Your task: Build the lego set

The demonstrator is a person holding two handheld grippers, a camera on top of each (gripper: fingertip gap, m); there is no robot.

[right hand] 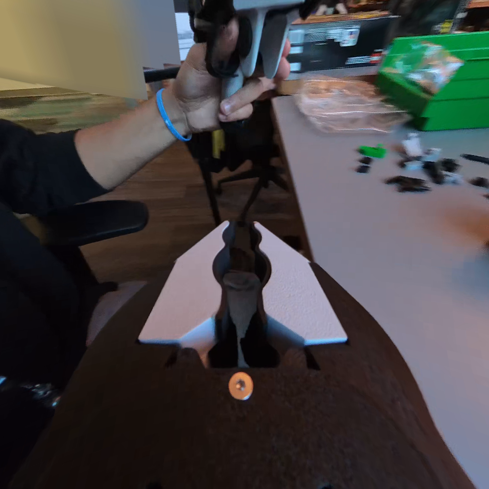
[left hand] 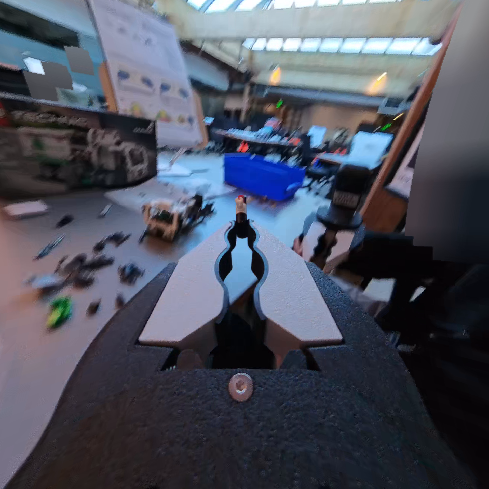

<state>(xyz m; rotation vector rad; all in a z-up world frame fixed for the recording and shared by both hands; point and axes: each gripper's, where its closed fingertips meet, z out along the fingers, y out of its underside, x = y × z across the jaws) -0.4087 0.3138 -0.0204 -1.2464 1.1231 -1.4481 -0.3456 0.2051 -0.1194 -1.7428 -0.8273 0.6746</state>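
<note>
pinching a small red-tipped peg (left hand: pixel 240 209) in left claw (left hand: pixel 241 228), right claw (right hand: pixel 240 225) closed beside table edge (right hand: pixel 291 169)

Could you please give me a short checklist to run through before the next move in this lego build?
1. Left hand-held gripper has a part: ok, shut on a small pin with a red tip.
2. Pin gripped straight: ok, it points forward along the fingers.
3. Right hand-held gripper holds something: cannot tell, a dark thin piece shows at its tips but blur hides the grip.
4. Half-built model within view: ok, on the table, apart from both grippers.
5. Loose pieces clear of the model: ok, scattered to its left.
6. Views sharp enough to aim: not ok, both are motion-blurred.
</note>
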